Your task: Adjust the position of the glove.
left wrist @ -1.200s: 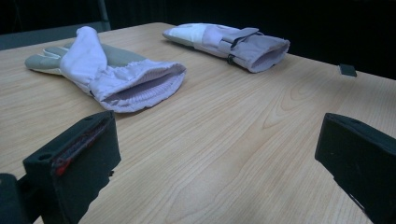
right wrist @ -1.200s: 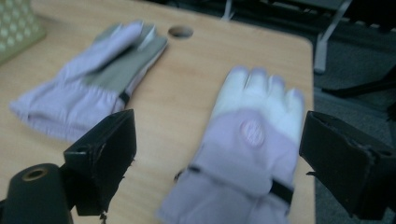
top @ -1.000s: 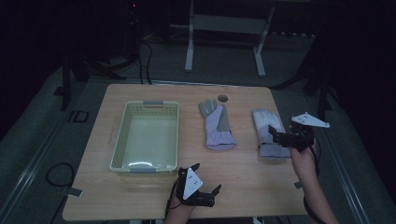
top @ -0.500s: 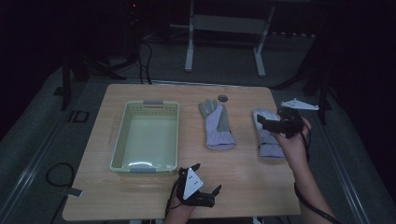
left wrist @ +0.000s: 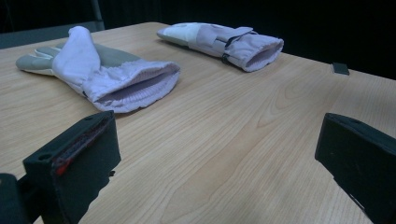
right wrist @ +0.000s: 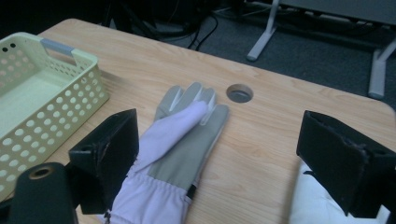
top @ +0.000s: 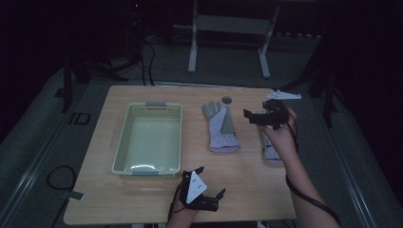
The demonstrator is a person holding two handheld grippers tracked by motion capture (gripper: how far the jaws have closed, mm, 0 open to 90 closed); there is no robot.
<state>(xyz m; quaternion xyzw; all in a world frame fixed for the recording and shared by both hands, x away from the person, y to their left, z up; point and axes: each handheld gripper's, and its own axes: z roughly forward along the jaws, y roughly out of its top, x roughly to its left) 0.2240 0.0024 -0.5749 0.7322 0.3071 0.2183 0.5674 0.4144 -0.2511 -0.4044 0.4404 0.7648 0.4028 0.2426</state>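
Gloves are what the two hand-held grippers work near: two pale lilac ones lying flat on the wooden bench. The left glove lies just right of the basket, fingers pointing to the far edge, cuff toward the person; its palm side is grey and a lilac thumb folds over it. The right glove lies near the bench's right edge, mostly hidden in the high view under the person's right hand and forearm. The two gloves lie near each other but apart, with bare wood between them.

The right hand-held gripper is held above the bench between the two gloves, its jaws pointing left toward the left glove. Its jaws stand wide apart and hold nothing; in the right gripper view the left glove lies between and beyond them, with a white edge of the right glove at the lower right. A round hole in the bench sits just past the glove's fingertips.

The left hand-held gripper rests low at the near edge of the bench, in front of the basket's near right corner. Its jaws are also spread apart and empty; the left gripper view looks across bare wood at both open cuffs.

The pale yellow perforated basket stands empty on the left half of the bench.
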